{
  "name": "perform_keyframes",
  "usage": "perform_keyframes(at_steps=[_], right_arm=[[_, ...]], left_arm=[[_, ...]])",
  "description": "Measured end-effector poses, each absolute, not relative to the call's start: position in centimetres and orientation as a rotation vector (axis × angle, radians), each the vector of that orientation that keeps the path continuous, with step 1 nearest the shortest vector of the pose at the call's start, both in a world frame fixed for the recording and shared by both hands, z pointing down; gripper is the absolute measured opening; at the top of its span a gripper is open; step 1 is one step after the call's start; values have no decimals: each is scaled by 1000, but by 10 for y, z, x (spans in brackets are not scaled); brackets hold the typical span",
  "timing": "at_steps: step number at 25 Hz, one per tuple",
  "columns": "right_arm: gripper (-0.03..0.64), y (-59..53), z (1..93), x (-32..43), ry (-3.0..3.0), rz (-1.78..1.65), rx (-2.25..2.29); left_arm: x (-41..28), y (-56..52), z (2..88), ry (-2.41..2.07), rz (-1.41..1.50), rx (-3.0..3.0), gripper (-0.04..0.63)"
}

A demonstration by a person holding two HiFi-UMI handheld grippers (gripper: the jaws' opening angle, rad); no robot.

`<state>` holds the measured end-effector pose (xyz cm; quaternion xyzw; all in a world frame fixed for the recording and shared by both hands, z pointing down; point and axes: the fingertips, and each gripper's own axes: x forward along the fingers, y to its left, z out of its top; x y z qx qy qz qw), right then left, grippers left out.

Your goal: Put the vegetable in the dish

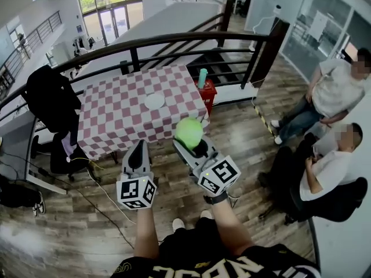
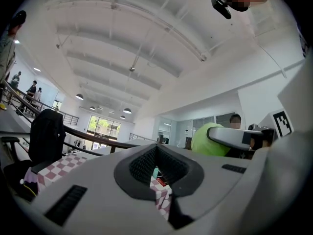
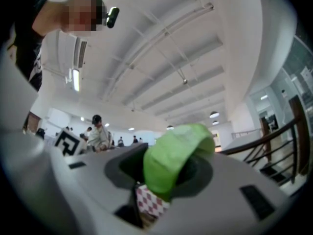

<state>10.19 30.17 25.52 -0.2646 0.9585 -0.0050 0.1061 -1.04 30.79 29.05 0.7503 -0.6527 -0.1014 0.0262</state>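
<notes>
Left gripper [image 1: 138,150], jaws pressed together and empty, hangs just short of the checkered table [image 1: 110,117]. Right gripper [image 1: 192,145] pinches the green vegetable [image 1: 189,132], raised at the table's near edge, likely for carrying to the white dish [image 1: 155,101] mid-table.

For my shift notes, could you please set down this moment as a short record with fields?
left gripper: shut, empty
right gripper: shut on the green vegetable
dish: white, nothing seen in it, on the checked table
vegetable position: in the air, not in the dish
bystanders: two, at the right
</notes>
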Motion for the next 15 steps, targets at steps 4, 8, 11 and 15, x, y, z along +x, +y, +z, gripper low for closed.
perform_keyframes(at_steps=[4, 8, 11, 15], right_arm=[[146, 287, 260, 102, 2813, -43, -767], [146, 264, 256, 117, 2792, -35, -745], [146, 232, 248, 132, 2752, -44, -738], [146, 194, 228, 148, 2719, 2, -688]], left_arm=[[-7, 286, 294, -2009, -326, 2319, 18], [12, 252, 289, -2016, -331, 2341, 18], [32, 222, 278, -2016, -316, 2378, 18], [44, 184, 258, -2076, -335, 2373, 18]])
